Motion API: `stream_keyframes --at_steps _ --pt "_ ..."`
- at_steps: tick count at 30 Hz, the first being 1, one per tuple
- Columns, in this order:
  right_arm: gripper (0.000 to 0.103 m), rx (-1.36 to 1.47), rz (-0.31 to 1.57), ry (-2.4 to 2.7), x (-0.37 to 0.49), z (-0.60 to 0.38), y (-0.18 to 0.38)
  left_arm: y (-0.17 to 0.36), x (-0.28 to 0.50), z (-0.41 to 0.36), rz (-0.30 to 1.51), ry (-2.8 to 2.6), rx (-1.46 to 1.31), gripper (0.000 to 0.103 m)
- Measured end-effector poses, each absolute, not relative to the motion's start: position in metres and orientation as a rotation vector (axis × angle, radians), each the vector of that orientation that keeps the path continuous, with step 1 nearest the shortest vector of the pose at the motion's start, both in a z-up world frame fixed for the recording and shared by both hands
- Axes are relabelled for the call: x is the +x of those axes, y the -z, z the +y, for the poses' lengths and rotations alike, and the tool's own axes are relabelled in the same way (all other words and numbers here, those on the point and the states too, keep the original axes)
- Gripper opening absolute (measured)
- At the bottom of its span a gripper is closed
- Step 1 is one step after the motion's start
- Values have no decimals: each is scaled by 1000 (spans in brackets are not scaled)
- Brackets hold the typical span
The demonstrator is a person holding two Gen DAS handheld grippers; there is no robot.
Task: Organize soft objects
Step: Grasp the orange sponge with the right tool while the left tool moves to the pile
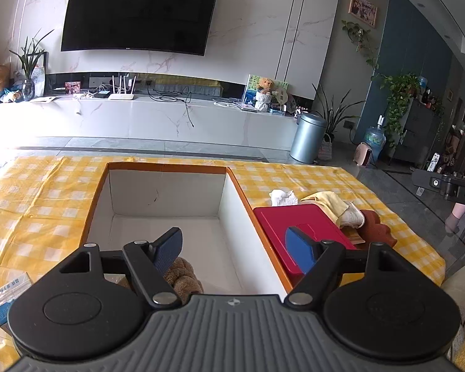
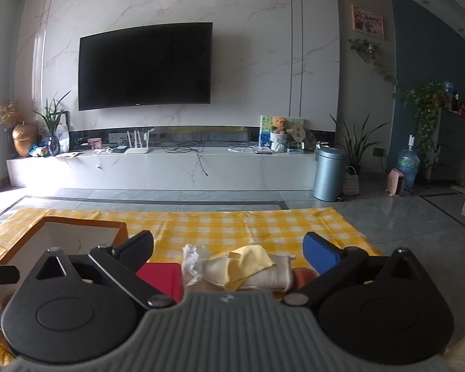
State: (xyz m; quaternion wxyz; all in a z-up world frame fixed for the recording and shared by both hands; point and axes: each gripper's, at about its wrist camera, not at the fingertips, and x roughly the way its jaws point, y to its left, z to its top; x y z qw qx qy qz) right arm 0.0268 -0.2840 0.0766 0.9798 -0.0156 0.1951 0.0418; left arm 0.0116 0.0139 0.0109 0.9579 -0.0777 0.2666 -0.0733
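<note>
An open orange-rimmed cardboard box with white walls stands on the yellow checked tablecloth. A brown plush toy lies inside it at the near edge. My left gripper is open above the box's right side, holding nothing. To the right lie a red lid, crumpled white tissue, a yellow cloth and a cream sock. My right gripper is open just before the yellow cloth, sock and tissue; the box is at left.
A brown flower-shaped object lies beside the sock near the table's right edge. A blue-white tissue pack sits at the near left. The other gripper's body shows at far right. Beyond the table are floor, a TV cabinet and a bin.
</note>
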Motion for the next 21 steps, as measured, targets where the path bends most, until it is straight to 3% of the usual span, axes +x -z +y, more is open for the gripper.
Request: stream_keyframes --at_steps 17,21 --pt "101 148 583 60 72 -353 -29 -26 27 -50 620 50 -14 83" --pt "101 349 647 -47 91 -377 -3 -30 32 -73 623 68 18 83"
